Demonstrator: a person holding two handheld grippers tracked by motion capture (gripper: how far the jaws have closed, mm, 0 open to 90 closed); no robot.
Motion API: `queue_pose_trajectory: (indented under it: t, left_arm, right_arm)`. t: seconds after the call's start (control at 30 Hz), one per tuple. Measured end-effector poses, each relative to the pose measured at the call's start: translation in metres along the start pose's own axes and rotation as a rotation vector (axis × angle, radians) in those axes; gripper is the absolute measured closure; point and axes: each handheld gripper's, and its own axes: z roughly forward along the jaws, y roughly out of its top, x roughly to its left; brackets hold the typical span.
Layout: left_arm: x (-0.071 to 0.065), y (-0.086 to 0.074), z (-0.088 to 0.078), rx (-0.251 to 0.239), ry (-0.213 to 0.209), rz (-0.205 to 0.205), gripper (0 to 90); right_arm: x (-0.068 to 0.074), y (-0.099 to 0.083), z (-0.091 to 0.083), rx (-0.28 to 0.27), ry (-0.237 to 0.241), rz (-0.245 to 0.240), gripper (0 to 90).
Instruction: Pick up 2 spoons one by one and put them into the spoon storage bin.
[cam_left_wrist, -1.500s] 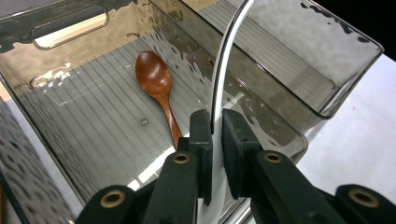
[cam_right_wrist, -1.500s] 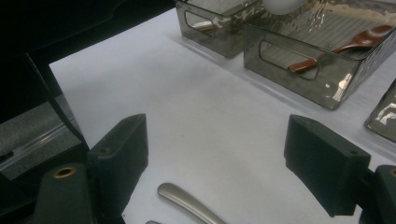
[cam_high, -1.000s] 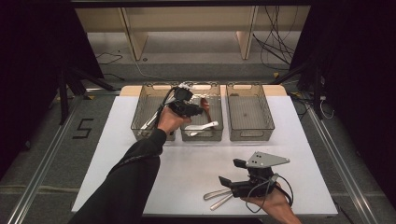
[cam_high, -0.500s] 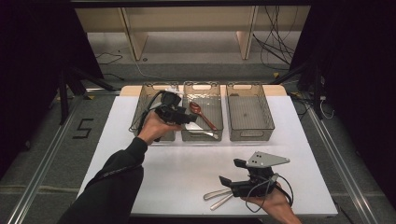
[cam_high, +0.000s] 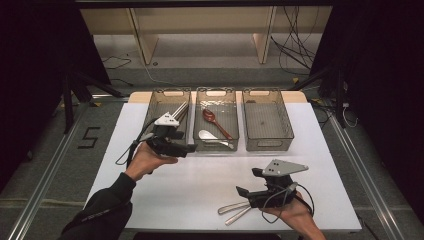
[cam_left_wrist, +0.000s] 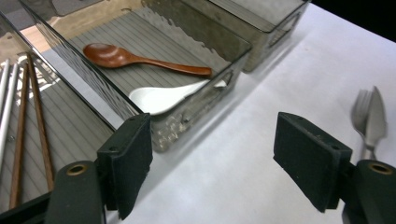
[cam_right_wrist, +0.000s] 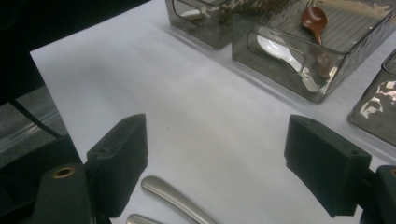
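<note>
At 5 o'clock on the worktop (cam_high: 200, 185), two metal utensils (cam_high: 235, 210) lie beside the empty, wide-open right gripper (cam_high: 241, 192), which could nudge them apart, while the left gripper (cam_high: 191, 148), its jaws just opened and empty, hovers near three bins (cam_high: 267, 120) holding two spoons (cam_high: 215, 127).

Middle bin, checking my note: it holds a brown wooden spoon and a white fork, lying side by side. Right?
Not quite: the white piece is a spoon, not a fork. The left gripper view shows its rounded bowl beside the brown wooden spoon in the middle bin.
</note>
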Motion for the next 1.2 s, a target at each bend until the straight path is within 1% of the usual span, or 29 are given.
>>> queue_pose_trajectory:
  t: [0.07,0.1,0.2,0.27,0.37,0.4,0.5,0.57,0.63,0.73,0.8,0.9,1.0,1.1,1.2]
  left_arm:
    - [-0.003,-0.006,-0.007,-0.003,0.009,0.008,26.1]
    - [-0.003,-0.008,-0.010,-0.005,0.006,0.012,25.9]
    - [-0.007,-0.017,-0.018,-0.034,0.005,0.012,25.4]
    - [-0.008,-0.023,-0.021,-0.048,0.002,0.016,23.6]
    - [-0.010,-0.031,-0.026,-0.058,0.000,0.016,23.5]
    - [-0.011,-0.033,-0.027,-0.062,0.003,0.015,23.2]
    - [-0.012,-0.040,-0.031,-0.070,0.018,0.030,22.9]
    - [-0.013,-0.045,-0.034,-0.082,0.023,0.028,22.8]
    - [-0.014,-0.049,-0.037,-0.088,0.018,0.023,22.1]
    - [-0.016,-0.055,-0.042,-0.099,0.016,0.029,21.8]
    - [-0.017,-0.058,-0.045,-0.105,0.017,0.026,21.7]
    - [-0.019,-0.063,-0.049,-0.111,0.030,0.035,21.7]
    - [-0.021,-0.068,-0.053,-0.112,0.031,0.038,21.2]
    - [-0.023,-0.072,-0.057,-0.111,0.033,0.048,21.0]
    - [-0.023,-0.076,-0.061,-0.112,0.039,0.044,20.8]
  right_arm:
    - [-0.001,0.000,0.001,0.007,0.003,-0.004,22.5]
    - [-0.002,0.000,0.001,0.017,0.007,-0.004,22.5]
    - [-0.003,0.000,0.003,0.036,0.002,-0.015,22.5]
    - [-0.004,0.000,0.003,0.046,0.006,-0.020,22.6]
    - [-0.005,0.000,0.005,0.071,0.010,-0.036,22.6]
    - [-0.005,0.000,0.006,0.081,0.012,-0.041,22.6]
    - [-0.006,-0.001,0.010,0.123,0.016,-0.066,22.7]
    - [-0.006,-0.001,0.012,0.140,0.020,-0.077,22.8]
    - [-0.007,-0.001,0.013,0.155,0.022,-0.086,22.8]
    - [-0.008,-0.001,0.016,0.177,0.016,-0.096,23.0]
    - [-0.010,-0.001,0.018,0.193,0.015,-0.106,23.5]
    - [-0.010,-0.002,0.020,0.220,0.020,-0.134,29.3]
    - [-0.010,-0.004,0.021,0.236,0.032,-0.147,34.2]
    - [-0.008,-0.006,0.022,0.254,0.044,-0.173,42.5]
    - [-0.006,-0.008,0.024,0.278,0.054,-0.189,43.3]
